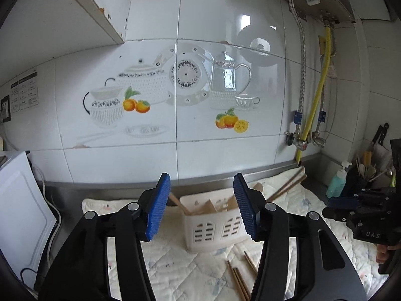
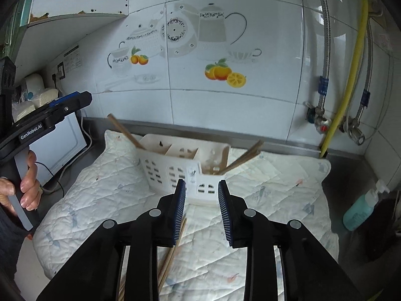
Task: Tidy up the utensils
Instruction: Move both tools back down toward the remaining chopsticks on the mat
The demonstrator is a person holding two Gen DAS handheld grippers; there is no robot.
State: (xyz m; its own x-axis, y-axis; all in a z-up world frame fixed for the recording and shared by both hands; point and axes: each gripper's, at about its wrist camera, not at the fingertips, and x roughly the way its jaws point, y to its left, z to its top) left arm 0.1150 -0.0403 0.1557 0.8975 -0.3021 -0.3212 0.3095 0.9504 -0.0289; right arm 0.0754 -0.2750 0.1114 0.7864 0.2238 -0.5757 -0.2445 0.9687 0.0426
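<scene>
1. While held above the quilted mat (image 2: 105, 188), left gripper (image 1: 201, 207) spread wide, pinching nothing.
2. Right gripper (image 2: 201, 209) likewise parted and empty, aimed at the white caddy (image 2: 175, 173).
3. Caddy standing mid-mat near the tiled wall (image 1: 155, 30), with chopsticks (image 2: 244, 156) leaning out.
4. Loose chopsticks (image 2: 173, 250) lying flat on the mat, just under the right gripper's left finger.
5. Teal soap bottle (image 2: 361, 207) off to the right.
</scene>
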